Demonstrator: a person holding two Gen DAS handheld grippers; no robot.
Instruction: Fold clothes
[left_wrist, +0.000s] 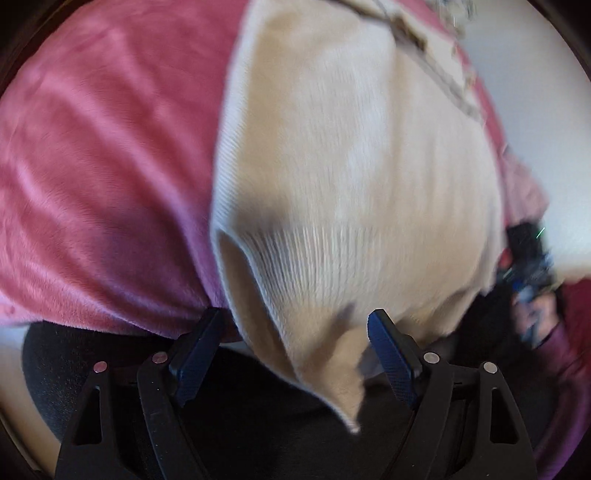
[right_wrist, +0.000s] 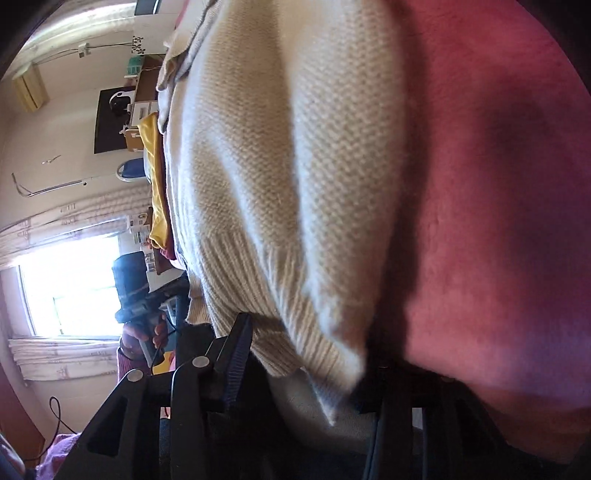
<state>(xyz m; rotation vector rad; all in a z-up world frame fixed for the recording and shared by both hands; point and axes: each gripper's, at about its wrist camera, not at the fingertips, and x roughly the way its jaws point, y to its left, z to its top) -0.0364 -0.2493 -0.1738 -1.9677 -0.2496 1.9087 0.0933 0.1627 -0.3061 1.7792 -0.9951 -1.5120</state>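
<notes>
Nearest, the left gripper (left_wrist: 295, 350) has its jaws spread wide; the ribbed hem corner of the cream sweater (left_wrist: 351, 166) hangs loose between them, unpinched. The right gripper (right_wrist: 306, 354) stands partly apart around the same hem, its far finger hidden by knit. Beyond, the sweater lies across a pink blanket (left_wrist: 103, 166), bare either side.

Each hand-held gripper (left_wrist: 295, 332) is black — 2 blue ribbed pads (left_wrist: 391, 354), silver rivets (left_wrist: 430, 357) — maroon sleeve (left_wrist: 565, 354).
</notes>
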